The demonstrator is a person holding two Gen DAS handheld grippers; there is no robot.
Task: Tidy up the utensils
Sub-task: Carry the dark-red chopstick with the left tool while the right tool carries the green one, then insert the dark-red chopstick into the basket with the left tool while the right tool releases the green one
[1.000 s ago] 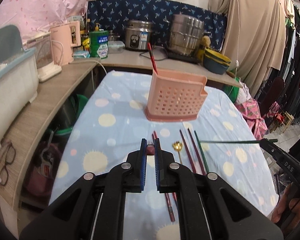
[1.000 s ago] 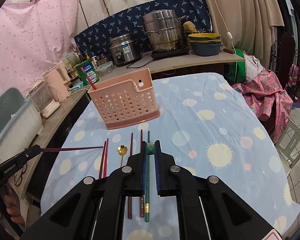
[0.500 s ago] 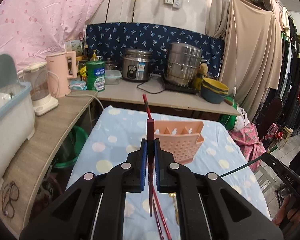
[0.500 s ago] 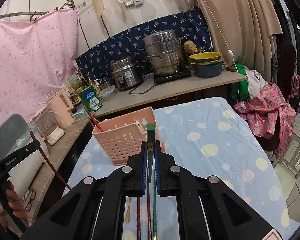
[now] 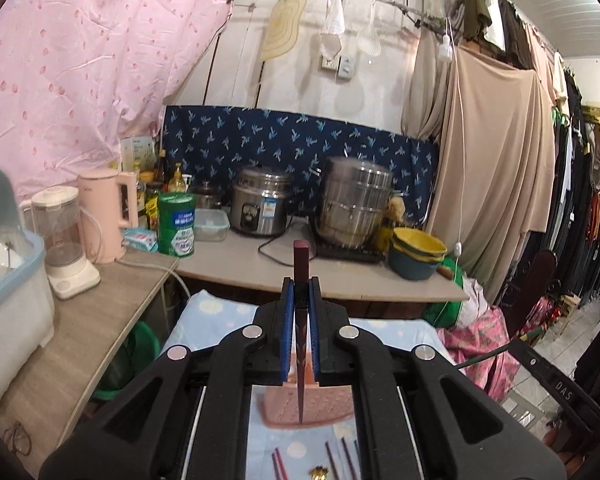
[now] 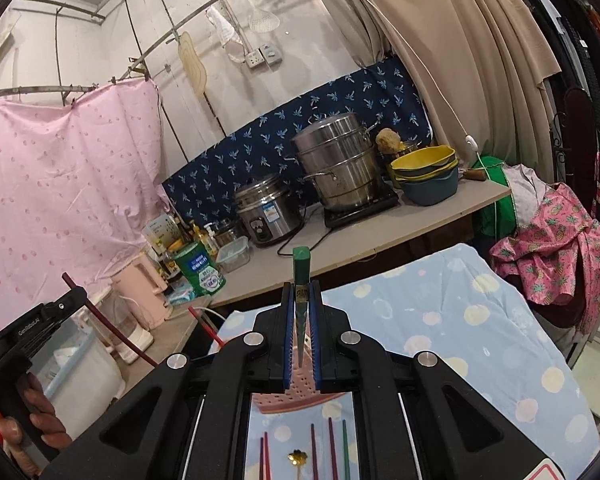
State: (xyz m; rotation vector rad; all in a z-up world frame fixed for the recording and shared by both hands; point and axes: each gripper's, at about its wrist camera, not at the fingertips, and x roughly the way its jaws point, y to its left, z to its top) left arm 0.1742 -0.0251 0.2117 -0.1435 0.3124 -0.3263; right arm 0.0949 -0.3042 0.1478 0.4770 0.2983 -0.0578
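Left hand-held gripper (image 5: 300,292) clamped narrow on a slim dark-red chopstick (image 5: 301,264), held near its thick square end, pointed tip hanging down over the perforated pink plastic utensil caddy (image 5: 308,404). Right hand-held gripper (image 6: 301,296) likewise pinched on a slim green chopstick (image 6: 301,268), tip down above the same caddy (image 6: 296,394). Both sticks upright, raised well clear of the bench (image 6: 480,320) with its blue dotted cloth. Still lying flat on the cloth in front of the caddy: several more loose red and green chopsticks (image 6: 330,452) and a small gold spoon (image 6: 298,460). One red chopstick (image 6: 206,326) already standing in the caddy, at its far left.

Step in hand, judged: lowering both sticks into the caddy. Best done by centring each tip over an open compartment before descending, keeping the stick vertical so the point does not catch on the rim or a divider. Exact compartment under each tip hard to tell, since the gripper bodies hide most of the caddy's mouth. Worth keeping the two grippers apart during descent, and releasing only once the tip is well inside, so the stick drops short and does not bounce out or tip the light caddy.
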